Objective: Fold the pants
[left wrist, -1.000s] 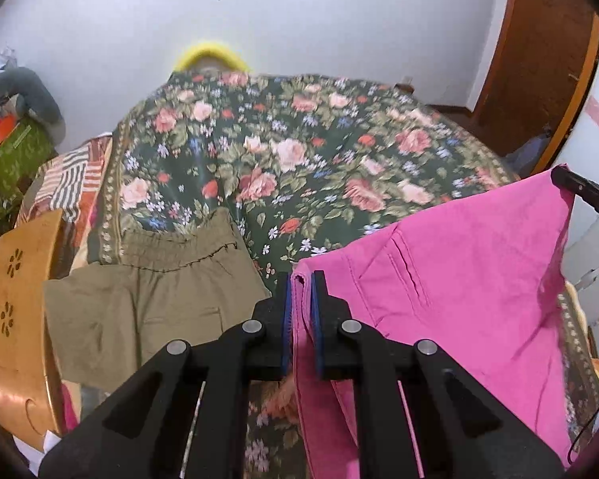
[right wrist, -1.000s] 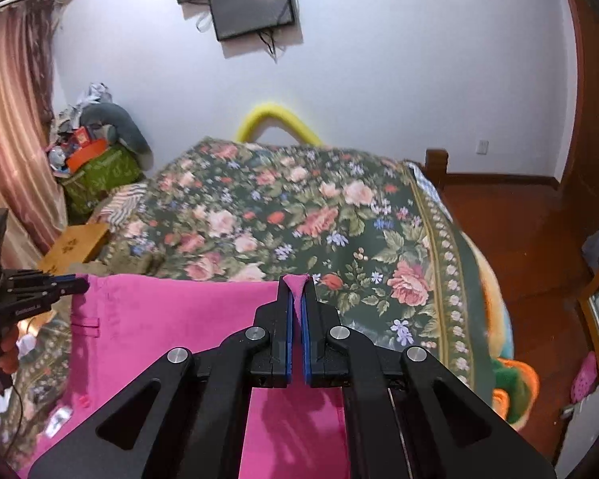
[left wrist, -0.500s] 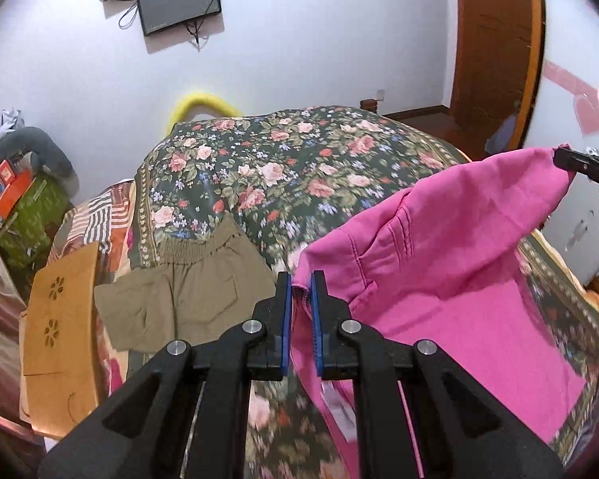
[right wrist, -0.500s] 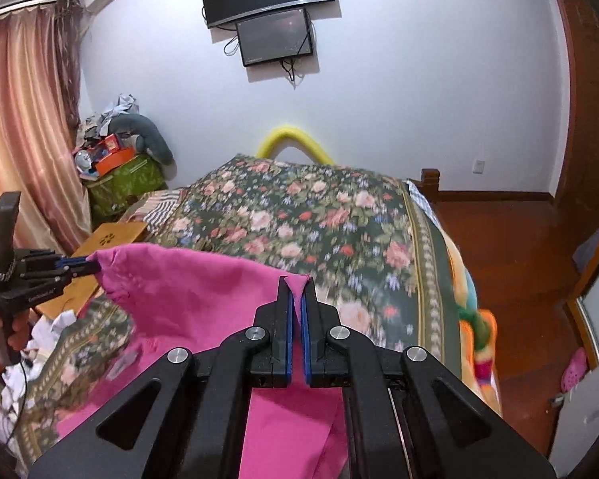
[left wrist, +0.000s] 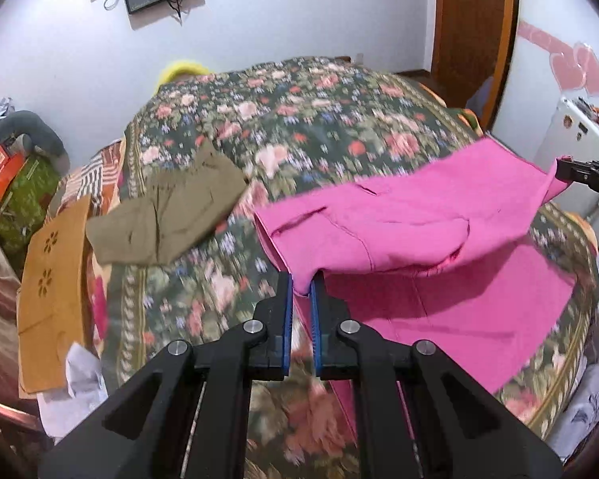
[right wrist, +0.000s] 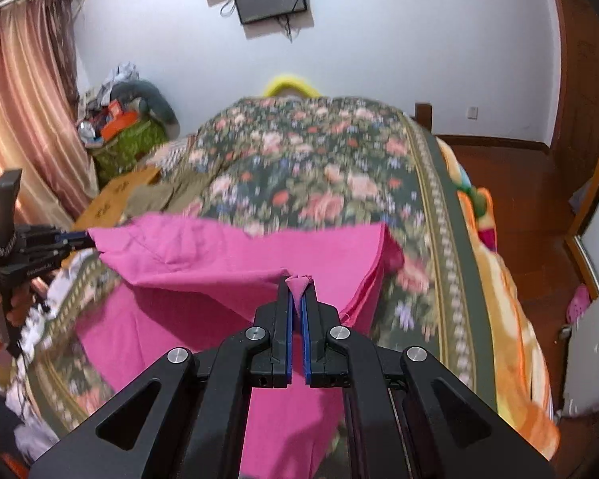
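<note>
Bright pink pants (left wrist: 403,223) hang stretched between my two grippers above a floral bedspread (left wrist: 299,119). My left gripper (left wrist: 302,284) is shut on one corner of the pink pants. My right gripper (right wrist: 298,284) is shut on the other corner, with a tuft of pink cloth (right wrist: 298,281) poking out between its pads. The top edge sags and folds over in the middle, and the lower part of the pants (right wrist: 203,335) lies on the bed. Each gripper shows in the other's view: the right at the far right (left wrist: 587,173), the left at the far left (right wrist: 66,241).
Olive-green pants (left wrist: 167,215) lie folded on the bed's left side. A tan cardboard sheet (left wrist: 54,283) lies at the bed's left edge. Clutter with a green bag (right wrist: 127,143) sits by the curtain. A wooden door (left wrist: 475,36) and floor (right wrist: 531,207) lie to the right.
Both grippers have swung the pink pants forward and down over the bed. The pants now lie flatter, with the top edge folding over the lower part.
</note>
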{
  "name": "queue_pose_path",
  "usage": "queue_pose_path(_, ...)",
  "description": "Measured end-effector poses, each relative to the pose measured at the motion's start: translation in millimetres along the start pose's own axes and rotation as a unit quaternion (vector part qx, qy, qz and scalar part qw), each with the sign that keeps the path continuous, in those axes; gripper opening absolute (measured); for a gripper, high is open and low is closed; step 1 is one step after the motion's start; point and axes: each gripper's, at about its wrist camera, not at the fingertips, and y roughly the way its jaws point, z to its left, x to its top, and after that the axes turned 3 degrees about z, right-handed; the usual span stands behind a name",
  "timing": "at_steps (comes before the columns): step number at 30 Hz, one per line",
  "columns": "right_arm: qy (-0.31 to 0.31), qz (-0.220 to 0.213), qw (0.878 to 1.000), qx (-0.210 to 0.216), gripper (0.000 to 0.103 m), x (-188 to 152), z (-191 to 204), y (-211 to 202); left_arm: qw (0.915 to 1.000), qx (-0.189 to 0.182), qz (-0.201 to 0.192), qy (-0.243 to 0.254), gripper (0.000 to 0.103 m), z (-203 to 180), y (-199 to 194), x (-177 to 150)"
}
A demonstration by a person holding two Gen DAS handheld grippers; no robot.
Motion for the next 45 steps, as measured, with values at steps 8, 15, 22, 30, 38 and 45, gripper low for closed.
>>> queue_pose_path(8,0.000,0.055,0.998,-0.022,0.003,-48,-3,12,0.9995,-0.017,0.028,-0.001,0.009,-12,7,-32)
queue_pose_path(15,0.004,0.109,0.994,-0.024,0.007,-73,-5,19,0.9974,-0.020,0.067,0.015,0.011,-15,9,-51)
queue_pose_path(22,0.005,0.109,0.993,-0.034,0.024,-76,-1,-4,0.9978,0.016,0.044,0.047,0.044,-14,-14,-53)
queue_pose_path(30,-0.033,0.069,0.997,-0.017,0.050,-55,32,-18,0.9936,0.000,0.034,0.108,0.057,-43,-18,-35)
queue_pose_path(38,-0.065,0.098,0.993,0.015,0.052,-56,58,9,0.9819,0.013,0.073,0.175,0.058,-69,15,-39)
queue_pose_path(45,-0.074,0.136,0.987,0.036,0.051,-67,71,40,0.9786,0.008,0.064,0.195,0.058,-83,25,-32)
